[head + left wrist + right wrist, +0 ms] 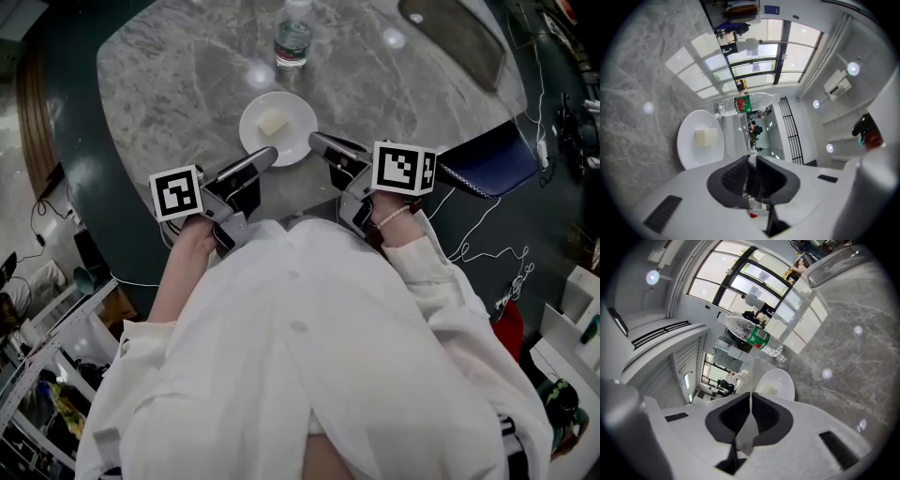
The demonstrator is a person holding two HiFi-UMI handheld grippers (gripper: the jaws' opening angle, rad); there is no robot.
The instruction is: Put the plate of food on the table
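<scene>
A white plate with a pale cube of food rests on the grey marble table, near its front edge. My left gripper hangs just in front of the plate on its left side. Its jaws stand together with nothing between them. My right gripper hangs at the plate's right front rim, shut and empty. In the left gripper view the plate and the food lie beyond the left gripper. The right gripper view shows the plate past the right gripper.
A clear water bottle with a green label stands on the table behind the plate. A dark oblong object lies at the far right of the table. A dark blue seat and loose cables are to the right.
</scene>
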